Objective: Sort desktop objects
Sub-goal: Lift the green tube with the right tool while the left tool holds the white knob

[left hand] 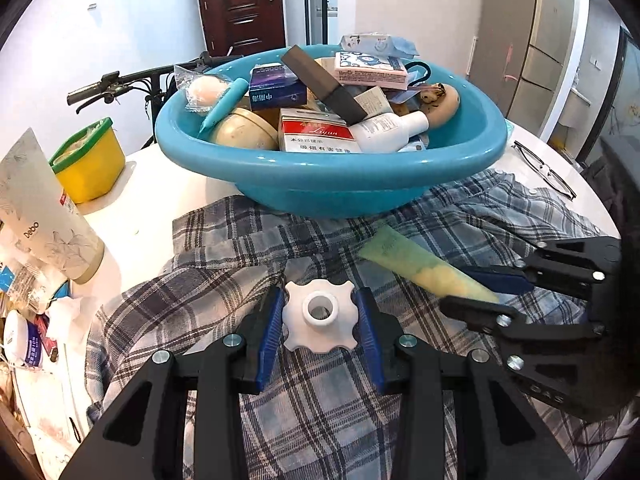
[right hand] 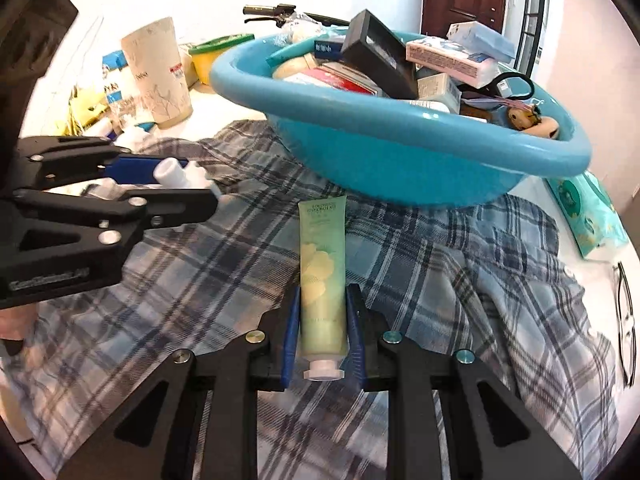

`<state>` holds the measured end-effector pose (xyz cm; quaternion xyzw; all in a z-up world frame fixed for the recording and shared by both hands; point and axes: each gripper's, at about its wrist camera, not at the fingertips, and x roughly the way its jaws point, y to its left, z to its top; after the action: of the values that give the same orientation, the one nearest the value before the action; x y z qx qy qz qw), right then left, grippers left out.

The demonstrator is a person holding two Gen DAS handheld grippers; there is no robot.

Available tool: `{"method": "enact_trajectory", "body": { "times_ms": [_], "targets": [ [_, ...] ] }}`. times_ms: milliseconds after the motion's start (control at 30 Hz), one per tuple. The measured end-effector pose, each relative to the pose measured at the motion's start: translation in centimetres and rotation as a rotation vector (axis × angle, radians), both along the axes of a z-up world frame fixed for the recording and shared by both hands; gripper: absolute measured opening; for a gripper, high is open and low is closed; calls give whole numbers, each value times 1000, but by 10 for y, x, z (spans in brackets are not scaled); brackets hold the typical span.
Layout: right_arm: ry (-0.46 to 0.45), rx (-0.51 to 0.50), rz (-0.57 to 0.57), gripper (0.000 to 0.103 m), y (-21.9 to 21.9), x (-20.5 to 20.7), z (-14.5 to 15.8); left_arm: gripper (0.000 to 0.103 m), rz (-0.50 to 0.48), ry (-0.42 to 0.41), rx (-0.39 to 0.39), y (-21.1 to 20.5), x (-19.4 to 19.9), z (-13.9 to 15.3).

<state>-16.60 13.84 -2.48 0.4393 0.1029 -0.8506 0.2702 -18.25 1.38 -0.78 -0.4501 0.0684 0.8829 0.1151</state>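
Observation:
My left gripper (left hand: 319,316) is shut on a white lobed plastic knob (left hand: 319,314) with a round hollow neck, just above the plaid shirt (left hand: 224,256). It also shows at the left in the right wrist view (right hand: 176,182). My right gripper (right hand: 322,320) is shut on a pale green cream tube (right hand: 323,276), cap toward the camera, and shows at the right in the left wrist view (left hand: 476,286). A blue basin (left hand: 332,184) heaped with boxes, bottles and packets stands just beyond both, also in the right wrist view (right hand: 400,152).
A yellow tub with a green rim (left hand: 90,160) and a tall paper cup (left hand: 44,208) stand at the left among clutter. Glasses (left hand: 544,168) lie at the right table edge. A green wipes pack (right hand: 588,212) lies right of the basin. A bicycle stands behind.

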Motion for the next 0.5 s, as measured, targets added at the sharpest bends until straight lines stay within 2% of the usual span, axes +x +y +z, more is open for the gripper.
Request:
{"method": "enact_trajectory", "body": {
  "times_ms": [167, 333, 500],
  "targets": [
    [4, -10, 3, 21, -1, 18, 11, 39, -11, -11, 10, 2, 8, 3],
    [-1, 3, -35, 21, 5, 26, 4, 39, -21, 3, 17, 7, 19, 9],
    [71, -42, -75, 21, 23, 35, 24, 39, -27, 40, 18, 8, 30, 24]
  ]
}}
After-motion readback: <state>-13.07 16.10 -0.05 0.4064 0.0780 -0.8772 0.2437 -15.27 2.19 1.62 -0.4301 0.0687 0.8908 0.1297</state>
